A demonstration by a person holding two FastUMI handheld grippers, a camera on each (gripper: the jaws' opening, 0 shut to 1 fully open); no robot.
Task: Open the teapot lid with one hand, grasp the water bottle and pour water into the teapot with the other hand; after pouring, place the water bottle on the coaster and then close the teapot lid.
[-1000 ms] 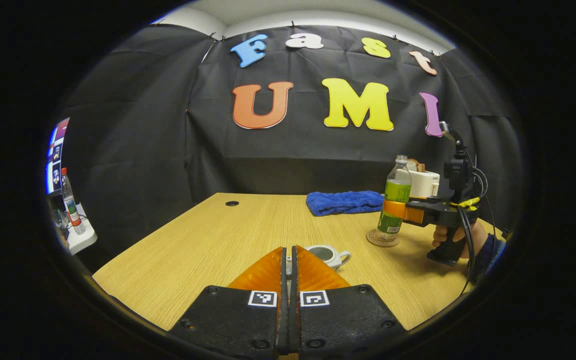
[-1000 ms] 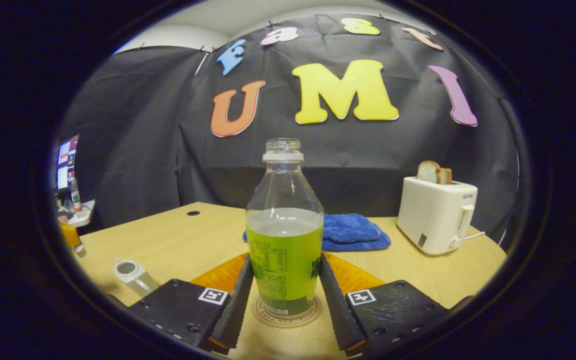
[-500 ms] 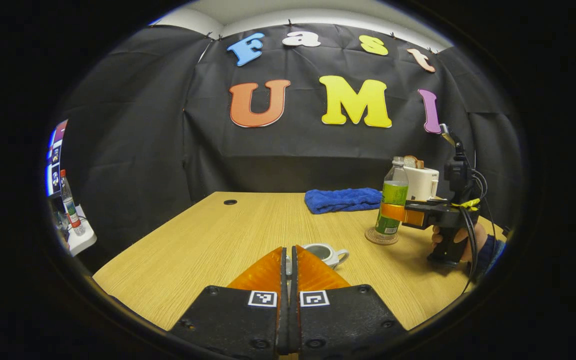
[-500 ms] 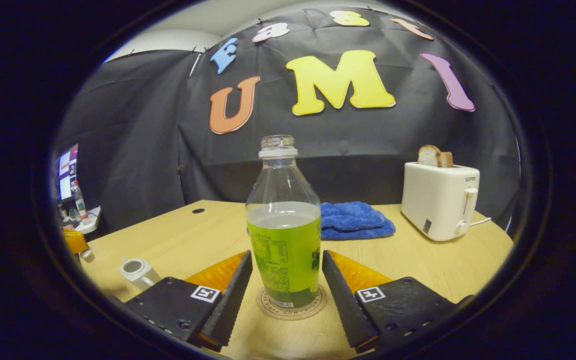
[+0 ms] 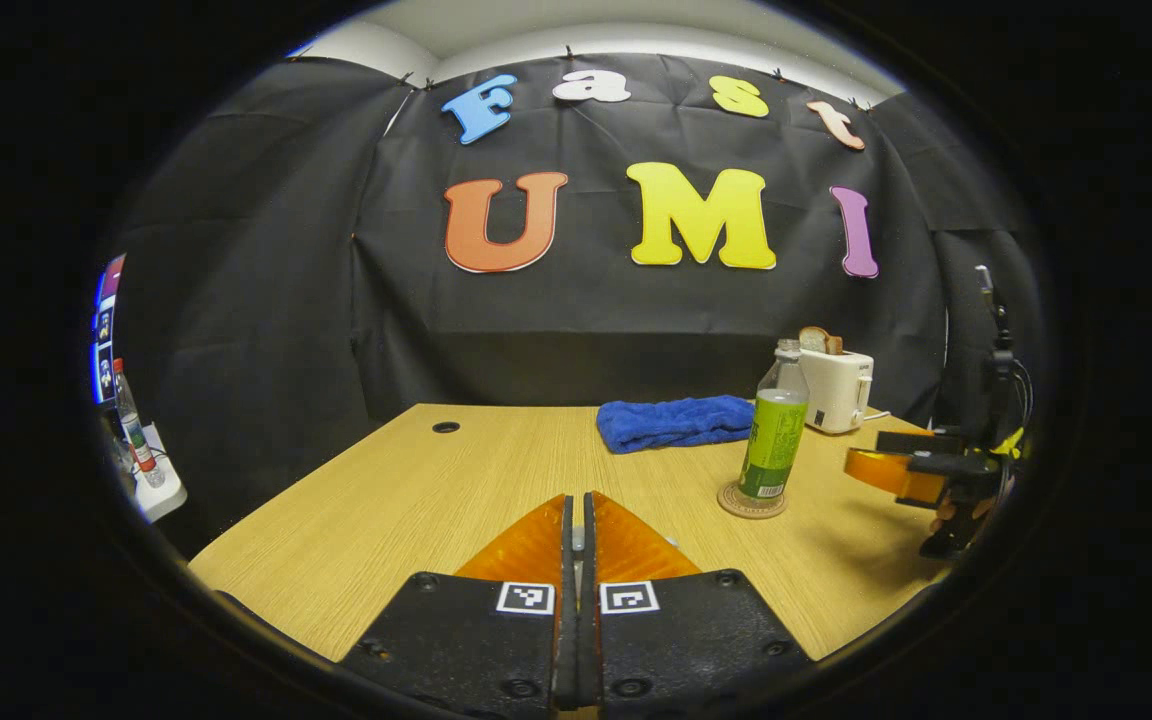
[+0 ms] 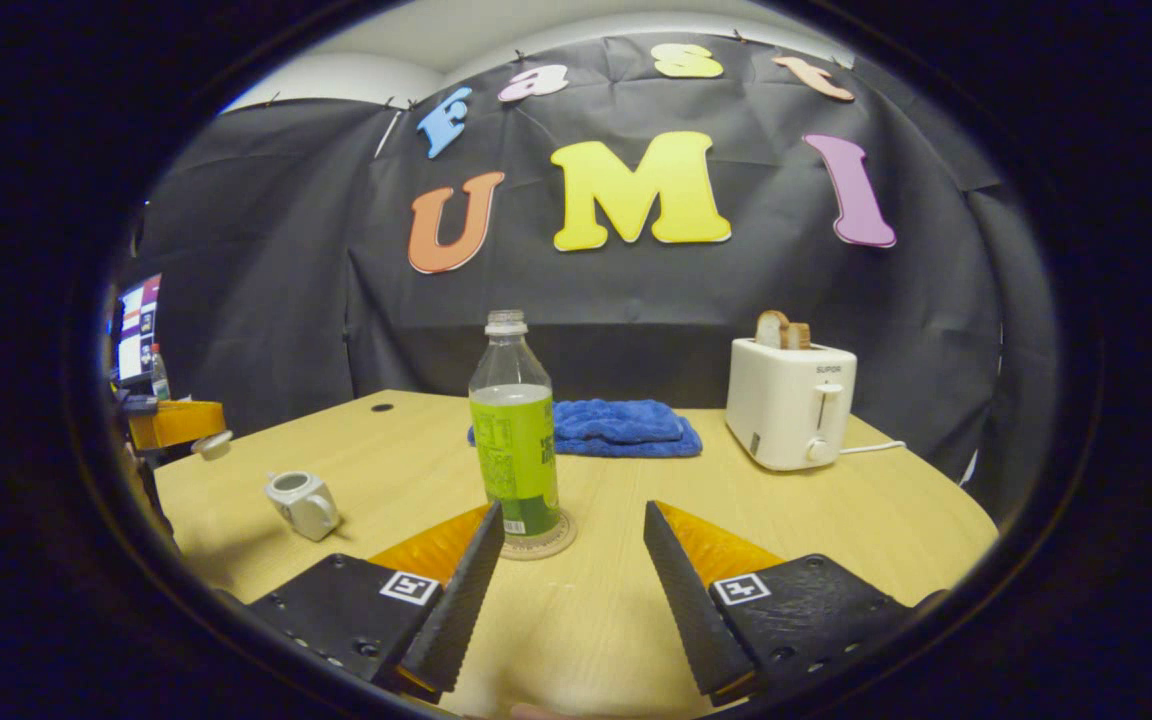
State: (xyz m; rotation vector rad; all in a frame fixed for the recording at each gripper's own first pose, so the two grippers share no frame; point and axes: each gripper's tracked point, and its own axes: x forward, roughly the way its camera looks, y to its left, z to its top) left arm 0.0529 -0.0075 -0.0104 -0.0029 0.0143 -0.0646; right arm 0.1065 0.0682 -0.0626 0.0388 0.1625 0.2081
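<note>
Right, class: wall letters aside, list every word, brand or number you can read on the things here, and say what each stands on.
None reads clearly.
White toaster: small dark brand mark on its front, too small to read.
Clear plastic bottle with a green label: print too small.
Right gripper: square coded markers, no words.

Booth interior. A black cloth wall (image 6: 636,300), creased and pinned along its top edge, encloses the far side and both flanks of a light wood-grain table (image 6: 586,600). A round cable hole (image 5: 446,427) sits near the table's far left corner. Above the cloth, a pale ceiling (image 5: 636,25) is visible. At far left, beyond the cloth, a lit screen (image 6: 136,330) glows above a small white shelf (image 5: 161,490). Lighting is even, with soft shadows on the tabletop.
</note>
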